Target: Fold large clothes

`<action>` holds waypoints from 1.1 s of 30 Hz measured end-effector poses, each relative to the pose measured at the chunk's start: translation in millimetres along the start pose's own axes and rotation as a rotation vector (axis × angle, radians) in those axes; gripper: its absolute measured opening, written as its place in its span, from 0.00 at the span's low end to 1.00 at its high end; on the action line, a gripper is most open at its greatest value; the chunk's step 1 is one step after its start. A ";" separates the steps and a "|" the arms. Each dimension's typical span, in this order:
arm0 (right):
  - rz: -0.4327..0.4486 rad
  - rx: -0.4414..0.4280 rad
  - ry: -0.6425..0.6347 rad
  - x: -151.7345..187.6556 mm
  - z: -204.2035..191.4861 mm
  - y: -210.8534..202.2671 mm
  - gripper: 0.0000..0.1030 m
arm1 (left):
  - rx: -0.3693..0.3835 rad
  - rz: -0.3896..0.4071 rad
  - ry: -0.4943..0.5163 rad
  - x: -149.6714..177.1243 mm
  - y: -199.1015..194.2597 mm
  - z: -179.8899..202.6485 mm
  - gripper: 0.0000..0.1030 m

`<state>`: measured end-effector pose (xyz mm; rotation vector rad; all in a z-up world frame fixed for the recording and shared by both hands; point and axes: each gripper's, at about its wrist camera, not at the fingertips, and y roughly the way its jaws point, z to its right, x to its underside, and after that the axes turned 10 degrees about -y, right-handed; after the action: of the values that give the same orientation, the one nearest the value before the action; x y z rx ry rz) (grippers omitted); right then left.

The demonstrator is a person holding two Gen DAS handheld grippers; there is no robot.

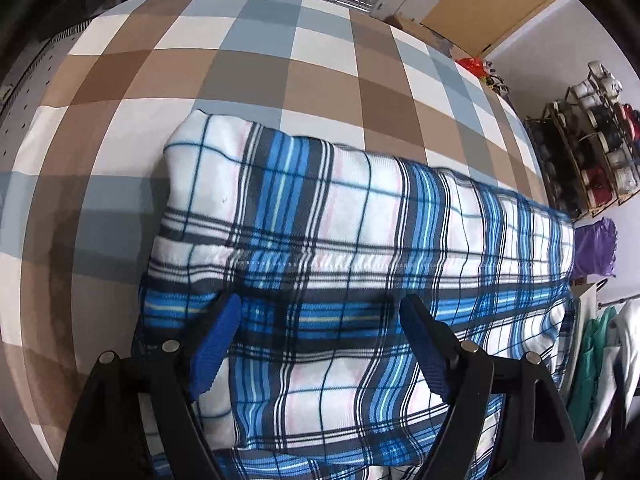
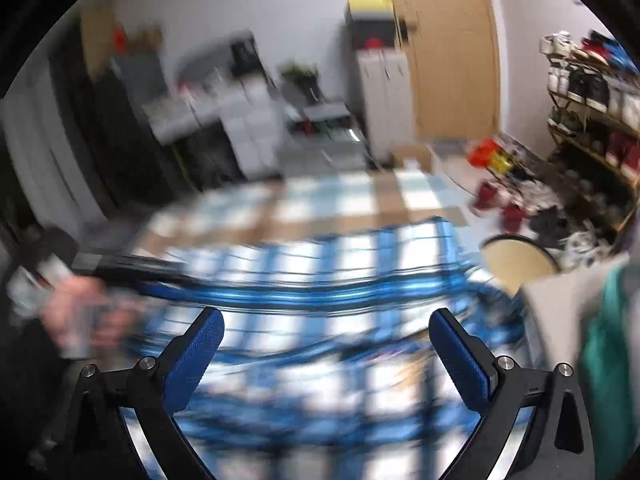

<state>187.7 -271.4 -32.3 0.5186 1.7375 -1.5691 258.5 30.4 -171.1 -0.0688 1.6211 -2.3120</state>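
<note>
The plaid garment (image 1: 320, 220) lies folded on the checked bed (image 1: 248, 60), with plenty of bare cover past its far and left edges. My left gripper (image 1: 320, 328) hangs over it, jaws released, nothing pinched. The right gripper (image 2: 326, 340) is spread wide too. Its view is all motion blur, but shows a hand (image 2: 80, 316) at left.

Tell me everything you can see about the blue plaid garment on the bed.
The plaid garment is soft woven cloth, white with blue, dark and faint pink stripes. It lies flat across the checked bed cover, folded over itself, with a gathered seam running along its middle. Its far edge is fairly straight; the left end is rounded. The left tool hovers open above its near part, fingers not pinching it. The right view shows it only blurred.
</note>
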 end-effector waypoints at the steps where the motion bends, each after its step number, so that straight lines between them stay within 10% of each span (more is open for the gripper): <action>1: -0.068 0.024 -0.020 -8.2 8.4 23.8 0.95 | -0.013 0.006 0.015 3.5 -0.7 3.3 0.75; 6: -0.314 0.057 -0.092 -21.5 38.0 129.3 0.67 | -0.075 0.049 0.143 16.0 4.1 18.3 0.82; 10: -0.425 0.079 -0.142 -11.9 46.8 175.8 0.67 | -0.113 0.057 0.201 18.0 7.2 20.8 0.84; 18: -0.412 0.076 -0.219 -23.3 41.1 190.4 0.68 | -0.229 0.059 0.335 -2.0 30.5 42.6 0.97; 33: -0.395 0.061 -0.207 -50.9 33.5 215.2 0.65 | -0.227 0.009 0.387 -71.8 38.7 35.9 0.97</action>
<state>383.2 -257.4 -140.2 0.0336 1.7056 -1.8768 343.3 6.1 -184.0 0.3553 2.0570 -2.2234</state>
